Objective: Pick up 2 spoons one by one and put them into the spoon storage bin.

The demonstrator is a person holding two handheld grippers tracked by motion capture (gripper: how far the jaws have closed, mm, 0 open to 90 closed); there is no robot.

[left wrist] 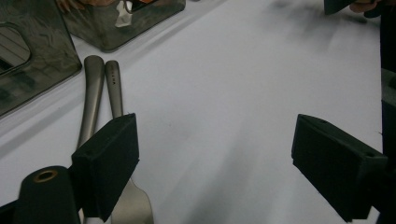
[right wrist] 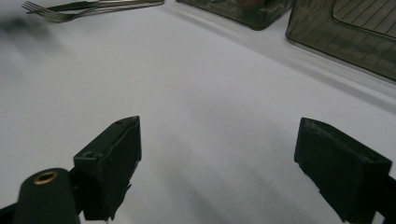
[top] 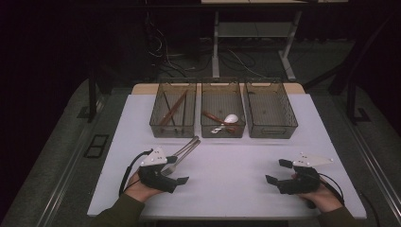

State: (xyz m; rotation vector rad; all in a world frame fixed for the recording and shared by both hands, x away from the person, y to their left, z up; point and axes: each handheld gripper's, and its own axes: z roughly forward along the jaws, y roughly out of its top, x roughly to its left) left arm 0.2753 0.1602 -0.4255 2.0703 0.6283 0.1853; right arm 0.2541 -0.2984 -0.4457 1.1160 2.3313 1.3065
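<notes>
Two metal utensils, a fork [top: 176, 163] and a second piece [top: 187, 146], lie side by side on the white table [top: 227, 175] in front of the left bin. My left gripper [top: 177, 170] rests at their near end with its jaws open. In the left gripper view the left pad [left wrist: 109, 163] sits over the fork [left wrist: 135, 207], and only bare table lies between the jaws of the left gripper [left wrist: 215, 154]. My right gripper [top: 277, 171] is at the front right, open. In the right gripper view the right gripper [right wrist: 217, 154] has nothing between its pads, and the fork [right wrist: 51, 14] lies far off.
Three clear bins stand in a row at the back of the table. The left bin [top: 156, 124] holds wooden sticks, the middle bin [top: 223, 130] holds a wooden spoon and a white spoon, and the right bin [top: 272, 131] looks empty. Dark floor surrounds the table.
</notes>
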